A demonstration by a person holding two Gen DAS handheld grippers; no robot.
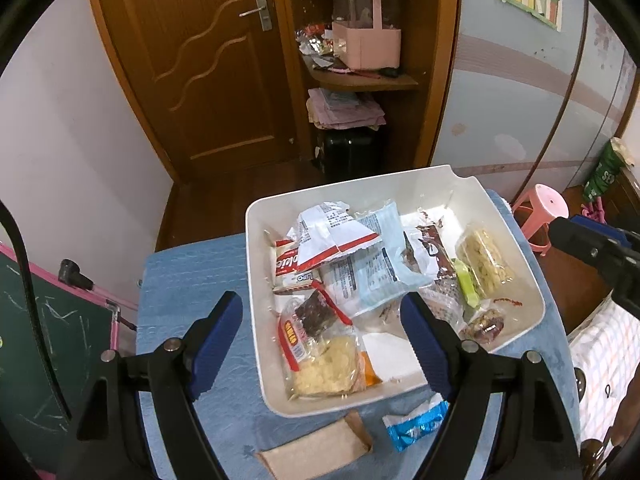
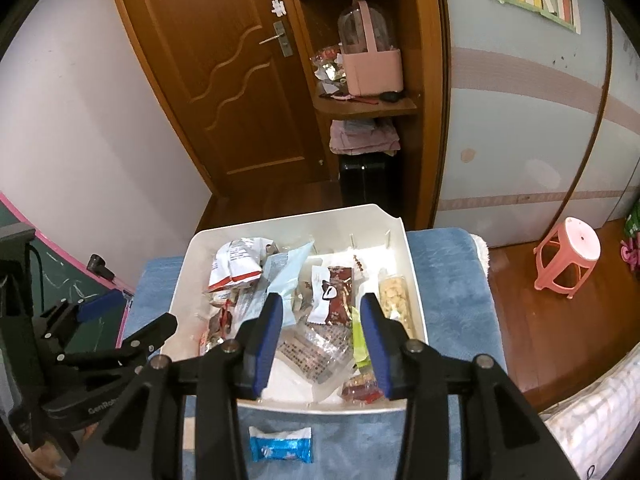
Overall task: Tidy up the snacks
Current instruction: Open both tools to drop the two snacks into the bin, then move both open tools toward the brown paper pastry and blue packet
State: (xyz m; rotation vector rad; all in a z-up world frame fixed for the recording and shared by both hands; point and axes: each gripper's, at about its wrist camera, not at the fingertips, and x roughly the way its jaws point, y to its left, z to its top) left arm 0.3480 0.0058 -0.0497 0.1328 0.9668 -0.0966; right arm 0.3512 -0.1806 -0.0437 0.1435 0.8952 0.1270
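Note:
A white plastic bin [image 1: 256, 264] [image 2: 416, 280] stands on a blue towel [image 1: 188, 280] and holds several snack packets. Among them are a red-and-white bag [image 1: 332, 232], a pale blue packet [image 1: 376, 276] and a clear pack of yellow crackers [image 1: 484, 264]. My left gripper [image 1: 322, 320] hangs open over the bin's near left part with nothing between its fingers. My right gripper [image 2: 322, 312] is open above a clear packet [image 2: 316, 348] in the bin's near side, its pads not pressing on anything. On the towel in front of the bin lie a blue wrapped candy [image 1: 416, 428] [image 2: 280, 444] and a tan packet [image 1: 316, 452].
A pink stool [image 2: 568, 256] stands on the wooden floor at the right. Behind the bin are a wooden door [image 1: 208, 60] and a corner shelf with a pink basket [image 1: 366, 46]. A green chalkboard [image 1: 40, 320] leans at the left. A patterned cloth [image 1: 600, 352] lies at the right.

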